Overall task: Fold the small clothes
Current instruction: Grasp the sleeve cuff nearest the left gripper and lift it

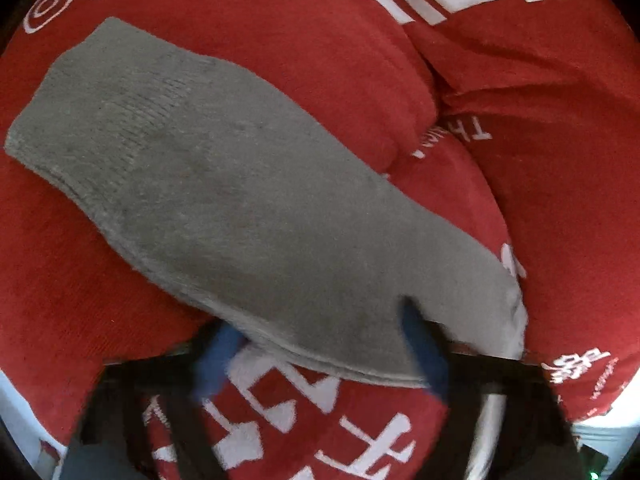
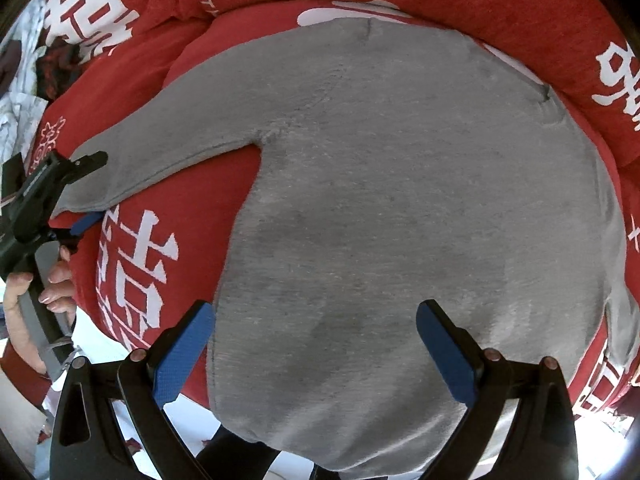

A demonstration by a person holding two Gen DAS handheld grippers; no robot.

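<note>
A small grey knit sweater (image 2: pixel 400 208) lies spread on a red blanket (image 2: pixel 168 184) with white characters. Its left sleeve (image 1: pixel 224 200) stretches out across the left wrist view, cuff at the far upper left. My left gripper (image 1: pixel 320 344) stands open around the sleeve's near edge, with one blue finger (image 1: pixel 424 352) on top of the fabric and the other finger (image 1: pixel 216 356) below its edge. It also shows in the right wrist view (image 2: pixel 86 188) at the sleeve end. My right gripper (image 2: pixel 316 344) is open and hovers over the sweater's lower body.
The red blanket (image 1: pixel 540 160) is bunched into thick folds to the right of the sleeve. A white surface (image 2: pixel 100 344) shows past the blanket's near edge. A person's hand (image 2: pixel 56 280) holds the left gripper's handle.
</note>
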